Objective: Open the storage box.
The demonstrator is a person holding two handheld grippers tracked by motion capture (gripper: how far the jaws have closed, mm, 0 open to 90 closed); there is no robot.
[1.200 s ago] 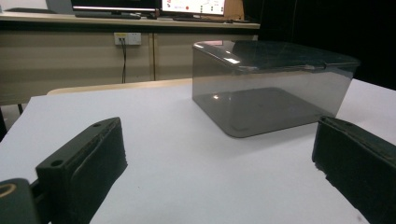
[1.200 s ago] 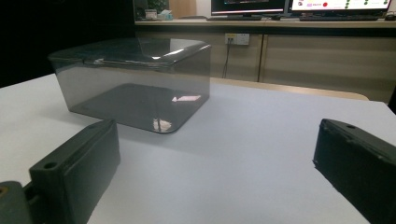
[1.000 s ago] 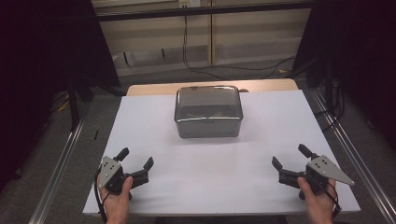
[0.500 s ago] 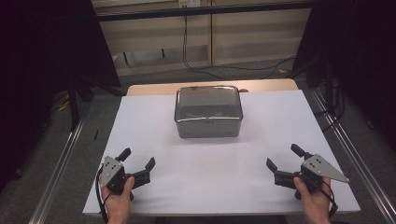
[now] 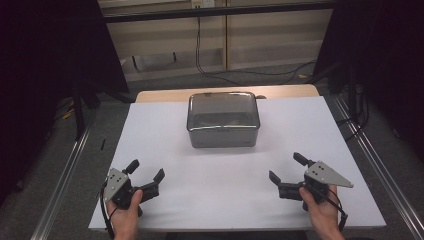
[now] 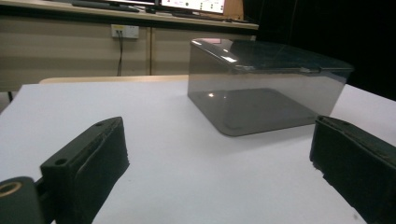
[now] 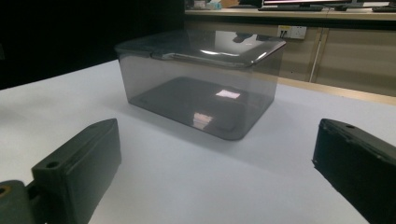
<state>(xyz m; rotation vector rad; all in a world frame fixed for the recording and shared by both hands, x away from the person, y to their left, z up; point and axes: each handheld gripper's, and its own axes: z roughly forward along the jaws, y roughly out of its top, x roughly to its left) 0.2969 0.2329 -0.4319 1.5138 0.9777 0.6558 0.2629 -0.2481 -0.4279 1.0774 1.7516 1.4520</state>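
Observation:
A smoky clear plastic box (image 5: 223,120) with its lid on stands at the far middle of the white table (image 5: 300,125); it looks empty. In the left gripper view the box (image 6: 261,91) lies ahead and to the right; in the right gripper view the box (image 7: 201,77) lies ahead and to the left. My left gripper (image 5: 146,169) rests near the front left edge, open, nothing between its jaws. My right gripper (image 5: 286,167) is near the front right edge, also open and empty. Both are well short of the box.
A wooden strip (image 5: 280,92) shows behind the white sheet. Metal rails (image 5: 65,185) run along both sides of the table. Cables (image 5: 210,70) lie on the floor beyond, in front of low cabinets (image 5: 260,35).
My right gripper has shifted a little to the left and toward the table's middle. The left gripper and the box have barely moved.

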